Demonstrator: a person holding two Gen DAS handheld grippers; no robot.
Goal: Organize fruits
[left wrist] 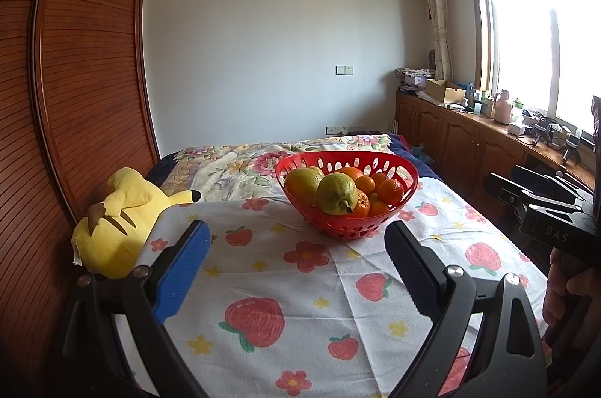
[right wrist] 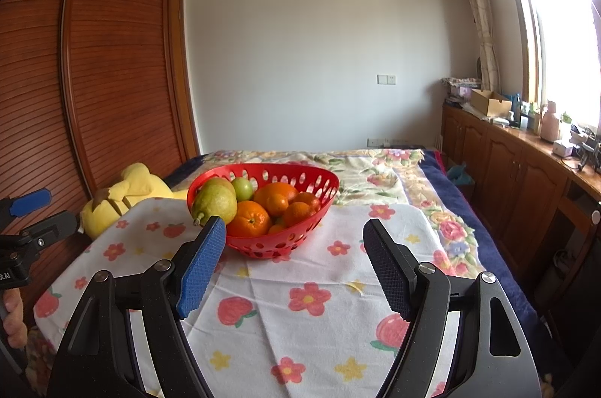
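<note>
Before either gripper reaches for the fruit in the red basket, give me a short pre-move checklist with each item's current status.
1. Left gripper open, nothing between its jaws: ok.
2. Right gripper open, nothing held: ok.
3. Red perforated plastic basket upright on the strawberry-print white cloth: ok.
4. Green-yellow pear on top of the pile, reachable: ok.
5. Cloth between grippers and basket free of obstacles: ok.
6. Destination for sorted fruit in view: cannot tell.

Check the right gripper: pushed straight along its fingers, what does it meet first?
Likely the red basket: its near wall sits just ahead, left of centre between the open right gripper fingers. Depth is uncertain; angled downward, it might touch the tablecloth first.
</note>
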